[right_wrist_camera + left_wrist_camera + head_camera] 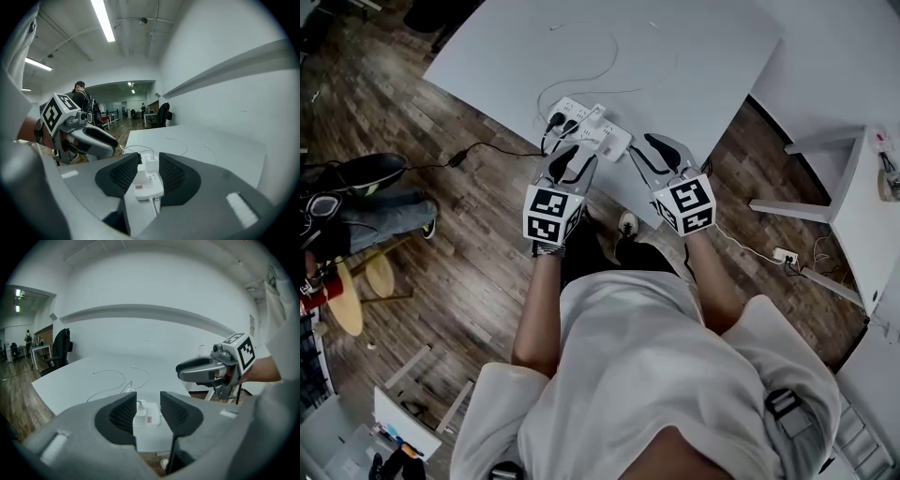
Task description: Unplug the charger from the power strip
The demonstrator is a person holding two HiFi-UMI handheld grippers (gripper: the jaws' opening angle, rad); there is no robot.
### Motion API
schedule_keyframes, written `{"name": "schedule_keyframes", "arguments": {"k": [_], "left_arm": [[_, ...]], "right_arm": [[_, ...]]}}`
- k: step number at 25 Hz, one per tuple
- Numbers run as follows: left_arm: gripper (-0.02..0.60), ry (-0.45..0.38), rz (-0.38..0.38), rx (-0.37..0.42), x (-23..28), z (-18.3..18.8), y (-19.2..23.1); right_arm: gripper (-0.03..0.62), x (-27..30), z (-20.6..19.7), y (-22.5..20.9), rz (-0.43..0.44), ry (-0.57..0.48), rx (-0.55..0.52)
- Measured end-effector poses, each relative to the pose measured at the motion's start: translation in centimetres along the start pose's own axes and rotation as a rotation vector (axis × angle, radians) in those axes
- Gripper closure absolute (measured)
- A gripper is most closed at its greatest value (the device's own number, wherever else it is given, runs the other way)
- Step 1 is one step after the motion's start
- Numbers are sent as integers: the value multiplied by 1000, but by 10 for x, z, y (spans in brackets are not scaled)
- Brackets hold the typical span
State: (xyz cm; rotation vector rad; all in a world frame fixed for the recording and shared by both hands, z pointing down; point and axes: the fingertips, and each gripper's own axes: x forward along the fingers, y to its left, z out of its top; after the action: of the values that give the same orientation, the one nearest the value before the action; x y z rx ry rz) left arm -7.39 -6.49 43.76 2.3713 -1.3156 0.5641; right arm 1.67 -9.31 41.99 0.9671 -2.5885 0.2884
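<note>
No word, brand or number can be read. A small red-printed label (138,187) is seen on the power strip (150,177), too small to be made out. Only square black-and-white patterns are borne by the left hand-held gripper (567,152) and the right hand-held gripper (664,150).

Open tabletop (703,56) right of power strip (611,140); black plugs (560,122) left.

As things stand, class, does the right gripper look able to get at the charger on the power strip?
Probably yes. The right gripper holds its fingers apart, lined up on the charger on the power strip, with only bare table between. The left gripper sits aside, clear of the way.
</note>
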Motion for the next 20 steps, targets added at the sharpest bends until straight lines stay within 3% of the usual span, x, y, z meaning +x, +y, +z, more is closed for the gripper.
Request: {"name": "schedule_keyframes", "arguments": {"k": [8, 13, 20], "left_arm": [[417, 51, -10, -29, 41, -16, 20], [417, 41, -8, -36, 41, -20, 25], [417, 39, 23, -53, 36, -38, 20]], "right_arm": [[444, 52, -50, -11, 29, 125, -9], [437, 72, -86, -13, 54, 208, -17], [437, 84, -102, -13, 68, 222, -7]]}}
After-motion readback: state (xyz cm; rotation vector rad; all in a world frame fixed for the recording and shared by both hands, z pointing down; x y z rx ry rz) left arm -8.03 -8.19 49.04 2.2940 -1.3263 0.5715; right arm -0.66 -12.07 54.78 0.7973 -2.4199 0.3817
